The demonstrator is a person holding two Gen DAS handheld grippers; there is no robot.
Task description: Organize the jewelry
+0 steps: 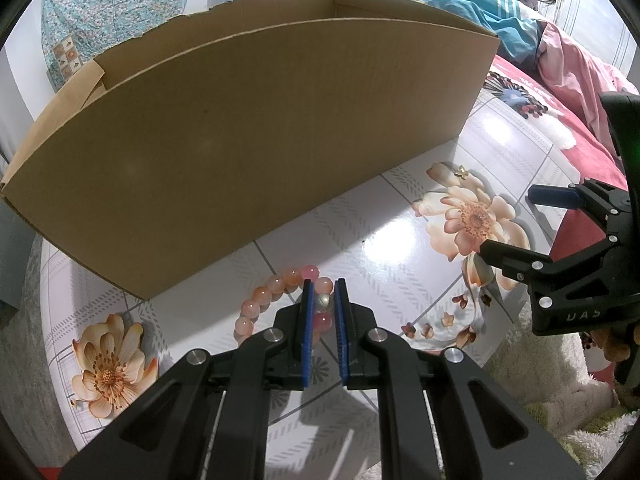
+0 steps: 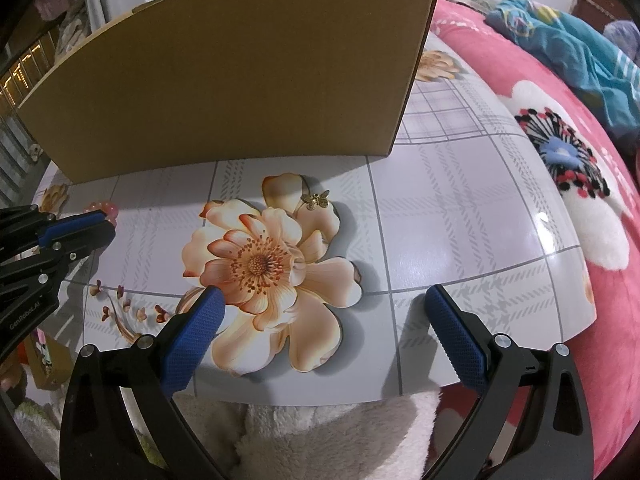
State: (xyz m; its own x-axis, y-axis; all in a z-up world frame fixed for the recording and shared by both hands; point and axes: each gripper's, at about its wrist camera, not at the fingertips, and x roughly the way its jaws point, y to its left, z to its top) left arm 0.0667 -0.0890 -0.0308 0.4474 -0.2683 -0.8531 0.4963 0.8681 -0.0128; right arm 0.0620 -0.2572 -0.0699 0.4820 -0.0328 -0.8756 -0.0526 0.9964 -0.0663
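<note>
Left gripper (image 1: 323, 292): jaws nearly closed on pink bead bracelet (image 1: 280, 300), on table (image 1: 400, 240) beside cardboard box (image 1: 240, 140). Right gripper (image 2: 322, 308): wide open, empty. Butterfly charm (image 2: 316, 200): near box. Risk: round beads slipping out on lift.

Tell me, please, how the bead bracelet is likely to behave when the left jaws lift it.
The bead bracelet is a string of separate round beads, so it will probably sag limply. The beads look glossy, so they may slip between the left gripper's narrow jaws. On the shiny table it may slide.
</note>
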